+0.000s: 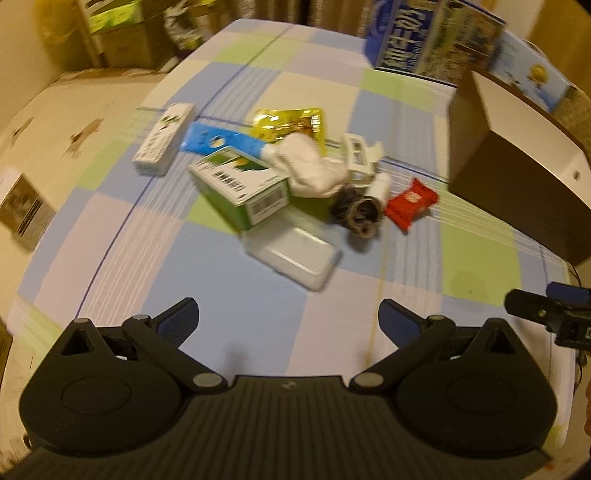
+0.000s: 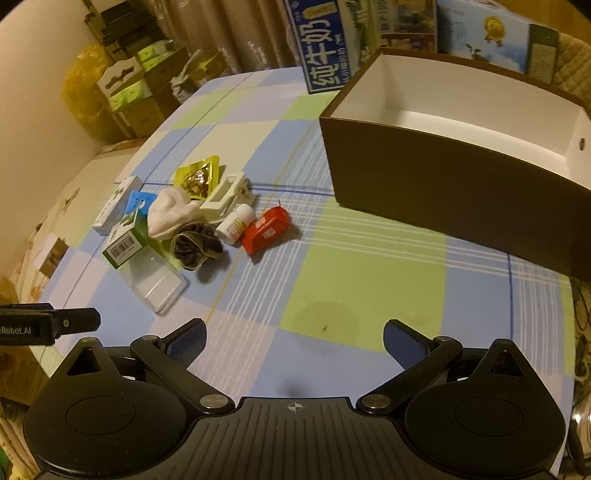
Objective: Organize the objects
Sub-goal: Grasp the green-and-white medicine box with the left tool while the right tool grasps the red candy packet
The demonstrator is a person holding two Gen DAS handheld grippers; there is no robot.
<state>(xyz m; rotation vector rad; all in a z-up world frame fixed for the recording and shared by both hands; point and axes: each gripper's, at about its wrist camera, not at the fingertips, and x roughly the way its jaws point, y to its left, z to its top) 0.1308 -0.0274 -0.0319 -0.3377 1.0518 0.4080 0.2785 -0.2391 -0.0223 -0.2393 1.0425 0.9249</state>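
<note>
A pile of small items lies on the checked tablecloth: a green box (image 1: pixel 240 184) (image 2: pixel 123 242), a white sock (image 1: pixel 310 166) (image 2: pixel 171 214), a dark scrunchie (image 1: pixel 360 214) (image 2: pixel 195 245), a red packet (image 1: pixel 410 203) (image 2: pixel 266 229), a small white bottle (image 2: pixel 236 221), a clear plastic case (image 1: pixel 295 256) (image 2: pixel 159 286), a yellow packet (image 1: pixel 291 122) (image 2: pixel 199 175) and a white clip (image 2: pixel 227 195). An empty brown box (image 2: pixel 443 177) (image 1: pixel 517 184) with a white inside stands to the right. My left gripper (image 1: pixel 288 321) is open, short of the pile. My right gripper (image 2: pixel 295 339) is open over bare cloth.
Milk cartons (image 2: pixel 321 55) and printed boxes (image 2: pixel 495 33) stand at the table's far edge. Stacked boxes (image 2: pixel 129 88) and a yellow bag (image 2: pixel 81 85) sit beyond the table on the left. The table's near edge (image 2: pixel 569 332) drops away to the right.
</note>
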